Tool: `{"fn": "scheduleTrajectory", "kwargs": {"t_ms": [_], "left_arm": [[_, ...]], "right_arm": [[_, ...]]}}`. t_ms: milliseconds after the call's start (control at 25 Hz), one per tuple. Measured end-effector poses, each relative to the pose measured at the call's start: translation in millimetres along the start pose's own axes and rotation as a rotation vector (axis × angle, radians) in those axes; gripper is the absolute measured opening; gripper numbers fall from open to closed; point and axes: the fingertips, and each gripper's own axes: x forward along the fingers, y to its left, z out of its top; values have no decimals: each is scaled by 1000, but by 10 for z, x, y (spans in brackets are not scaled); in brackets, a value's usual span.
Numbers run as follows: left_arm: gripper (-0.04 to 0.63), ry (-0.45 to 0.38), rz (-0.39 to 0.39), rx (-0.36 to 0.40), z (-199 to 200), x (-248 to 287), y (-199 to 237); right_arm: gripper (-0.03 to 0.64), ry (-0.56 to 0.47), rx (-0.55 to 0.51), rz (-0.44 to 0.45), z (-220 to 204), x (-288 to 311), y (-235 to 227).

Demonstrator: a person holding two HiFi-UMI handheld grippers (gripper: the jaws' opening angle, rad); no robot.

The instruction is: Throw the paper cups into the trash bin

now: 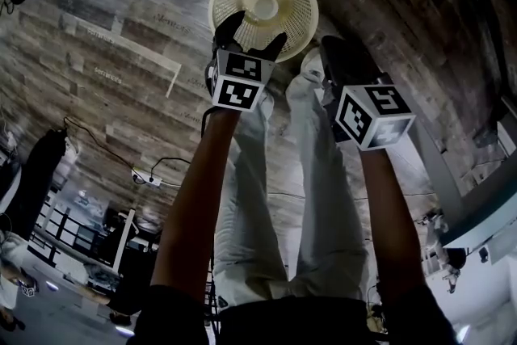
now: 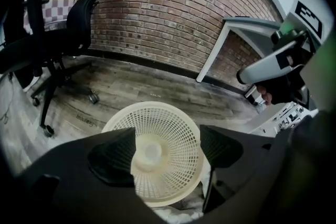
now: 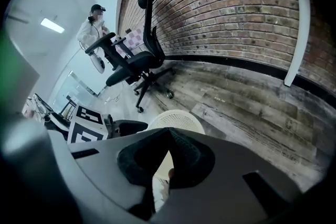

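**Paper cups: none gripped**

Trash bin [image 1: 263, 10] sits upper centre in the head view. Left gripper [image 1: 254, 32] hangs over it, jaws wide, empty; right gripper [image 1: 339, 52] is pinched closed, empty. No cup clearly visible: likely already dropped, or none fetched yet.

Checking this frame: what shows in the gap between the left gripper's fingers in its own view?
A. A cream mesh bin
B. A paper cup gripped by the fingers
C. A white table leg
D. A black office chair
A: in the left gripper view the cream mesh bin on the wooden floor fills the gap of the left gripper, whose fingers stand apart and grip nothing.
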Motion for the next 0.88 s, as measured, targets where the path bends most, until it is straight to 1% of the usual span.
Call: {"fn": "scheduleTrajectory", "kwargs": {"t_ms": [240, 400, 440, 480, 560, 720, 880], "left_arm": [[377, 15, -31, -7, 35, -144, -1], [374, 1, -49, 0, 123, -308, -67], [363, -4, -53, 4, 152, -359, -90], [340, -11, -55, 10, 185, -417, -112], [271, -29, -56, 9, 251, -544, -145], [200, -65, -51, -33, 387, -824, -197], [119, -80, -51, -29, 505, -1076, -277]], "right_arm": [[3, -4, -18, 5, 104, -4, 40], [2, 2, -32, 0, 159, -87, 112], [3, 3, -35, -1, 175, -110, 138], [3, 3, -39, -1, 190, -132, 167], [3, 2, -47, -1, 230, -177, 238], [2, -6, -59, 6, 351, -296, 424], [2, -23, -67, 6, 492, -447, 599]]}}
